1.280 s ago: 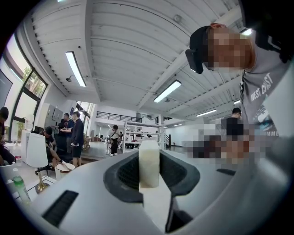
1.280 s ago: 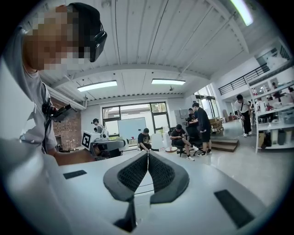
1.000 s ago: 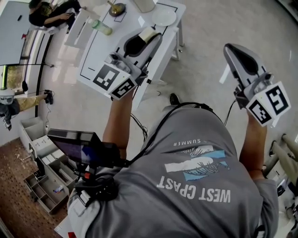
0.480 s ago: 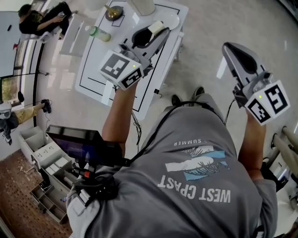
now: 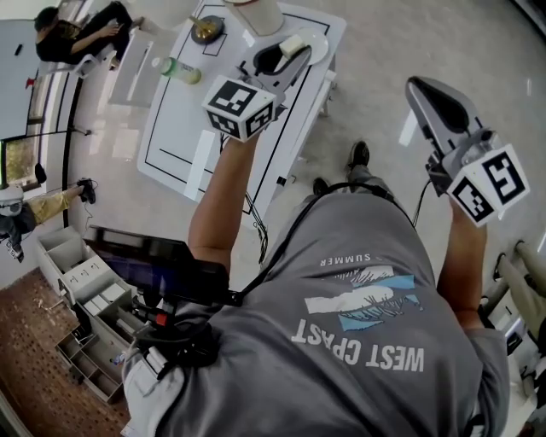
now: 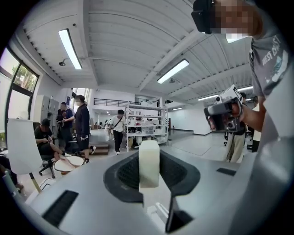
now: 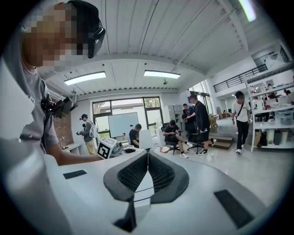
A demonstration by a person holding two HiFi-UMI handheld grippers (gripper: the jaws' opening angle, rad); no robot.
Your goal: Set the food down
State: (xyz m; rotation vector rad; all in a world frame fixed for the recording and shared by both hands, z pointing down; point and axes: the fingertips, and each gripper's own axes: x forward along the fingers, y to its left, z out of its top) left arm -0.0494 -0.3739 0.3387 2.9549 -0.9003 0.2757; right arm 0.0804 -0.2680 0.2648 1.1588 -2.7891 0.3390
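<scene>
Head view: shirt (image 5: pixel 367 299) says "SUMMER"; hand-held gripper (image 5: pixel 295 51) holds food (image 5: pixel 288 43).

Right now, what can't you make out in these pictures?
- Food type: the pale block in the left gripper shows no detail, left gripper view.
- Plate: partly covered by that gripper, head view.
- White container: cut off by the top edge, head view.

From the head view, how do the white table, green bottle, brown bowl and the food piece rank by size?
1. Table, by far the largest.
2. Bottle and bowl look about alike, so no ranking.
3. Food piece, held in the left tool, looks smallest, though it sits nearer the camera.
</scene>
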